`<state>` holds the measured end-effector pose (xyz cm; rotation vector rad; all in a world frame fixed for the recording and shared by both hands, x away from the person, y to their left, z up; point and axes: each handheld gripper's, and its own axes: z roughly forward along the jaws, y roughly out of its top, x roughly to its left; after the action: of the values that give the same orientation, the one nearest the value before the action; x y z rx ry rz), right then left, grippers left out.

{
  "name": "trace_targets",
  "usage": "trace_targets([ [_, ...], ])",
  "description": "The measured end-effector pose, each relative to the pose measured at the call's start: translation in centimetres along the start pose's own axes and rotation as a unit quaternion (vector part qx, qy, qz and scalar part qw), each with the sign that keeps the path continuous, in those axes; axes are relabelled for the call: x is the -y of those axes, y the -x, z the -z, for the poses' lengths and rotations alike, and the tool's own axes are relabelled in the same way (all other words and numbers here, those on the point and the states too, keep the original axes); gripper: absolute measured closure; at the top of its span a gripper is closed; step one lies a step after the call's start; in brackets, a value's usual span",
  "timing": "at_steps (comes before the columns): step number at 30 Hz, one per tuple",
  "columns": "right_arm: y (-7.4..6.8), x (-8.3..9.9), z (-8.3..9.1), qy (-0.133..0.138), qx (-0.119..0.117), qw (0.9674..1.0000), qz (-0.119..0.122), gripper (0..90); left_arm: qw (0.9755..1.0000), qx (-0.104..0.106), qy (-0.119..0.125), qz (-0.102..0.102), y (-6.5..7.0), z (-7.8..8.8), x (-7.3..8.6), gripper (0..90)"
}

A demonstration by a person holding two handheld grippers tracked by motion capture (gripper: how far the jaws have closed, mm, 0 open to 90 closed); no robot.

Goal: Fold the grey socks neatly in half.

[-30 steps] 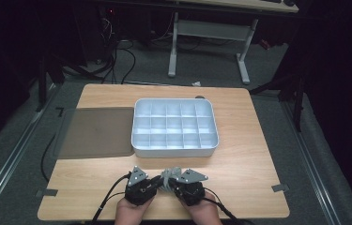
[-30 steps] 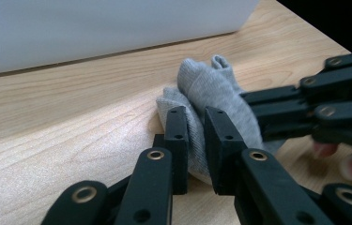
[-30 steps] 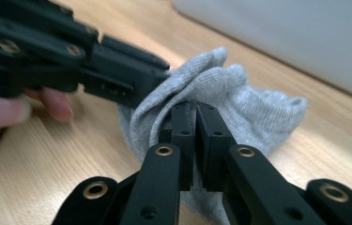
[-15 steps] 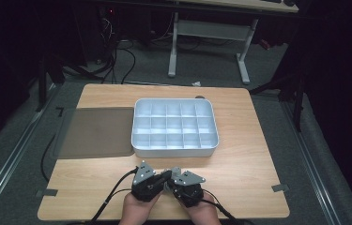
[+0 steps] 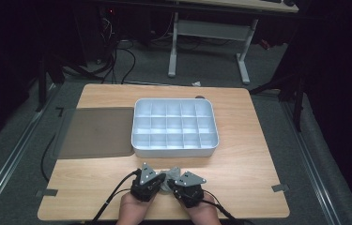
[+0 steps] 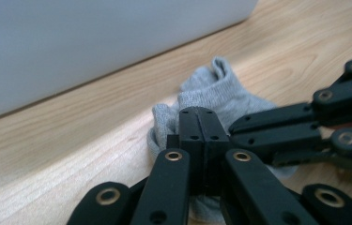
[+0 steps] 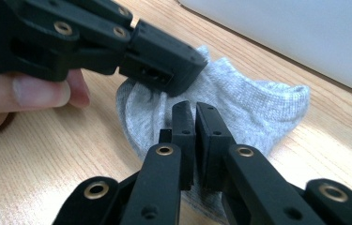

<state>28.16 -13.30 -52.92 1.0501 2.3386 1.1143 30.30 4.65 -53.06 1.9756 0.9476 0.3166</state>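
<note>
Sock (image 6: 220,96): small grey ankle sock, crumpled on the wooden surface (image 5: 244,164) near its front edge, just in front of the tray; seen also in the right gripper view (image 7: 253,108) and as a pale patch between the two grippers in the high view (image 5: 170,174).
Left gripper (image 6: 197,117): jaws pressed together, pinching a fold of the sock at its nearer edge; just closed onto the cloth. In the high view (image 5: 157,177) held low over the front of the surface, tilted toward the right gripper.
Right gripper (image 7: 190,110): jaws nearly together with a thin slit between them, cloth of the sock caught at the tips; in the high view (image 5: 176,180) close beside the left one.
Hands: left hand (image 5: 133,211) and right hand (image 5: 204,213) at the front edge of the surface, each around its gripper; fingertips (image 7: 42,91) of the left hand resting by the sock.
Tray (image 5: 174,126): pale blue-white plastic organiser with a grid of compartments, at the middle of the surface, its near wall (image 6: 94,42) just behind the sock.
Mat (image 5: 96,132): dark grey-brown, flat, touching the tray's left side.
Cables (image 5: 112,201): black, trailing from the grippers off the front edge.
</note>
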Motion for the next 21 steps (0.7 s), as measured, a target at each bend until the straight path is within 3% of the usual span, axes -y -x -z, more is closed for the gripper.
trace_targets([
  [5,0.1,0.1,0.0,0.002,0.000,1.0000,0.000,86.4,1.0000,-0.003,-0.008,-0.002,0.0,0.0,0.2,90.0],
  [11,0.2,0.1,0.0,0.004,-0.002,1.0000,0.000,85.7,0.9995,-0.015,-0.014,-0.024,0.5,-0.1,0.2,90.0],
  [13,0.3,-0.1,0.3,0.002,-0.008,1.0000,-0.003,81.2,0.9996,-0.012,-0.015,-0.021,0.4,-0.1,0.2,90.0],
  [15,0.5,-0.3,1.4,0.026,-0.016,0.9995,-0.012,77.7,0.9996,-0.008,-0.016,-0.021,0.4,-0.1,0.2,90.0],
  [17,1.0,-0.3,2.5,0.041,-0.008,0.9988,-0.026,74.7,0.9996,-0.008,-0.015,-0.020,0.4,-0.1,0.2,90.0],
  [21,2.3,0.2,2.6,0.024,-0.001,0.9978,-0.061,64.8,0.9996,-0.009,-0.015,-0.020,0.4,-0.1,0.2,90.0],
])
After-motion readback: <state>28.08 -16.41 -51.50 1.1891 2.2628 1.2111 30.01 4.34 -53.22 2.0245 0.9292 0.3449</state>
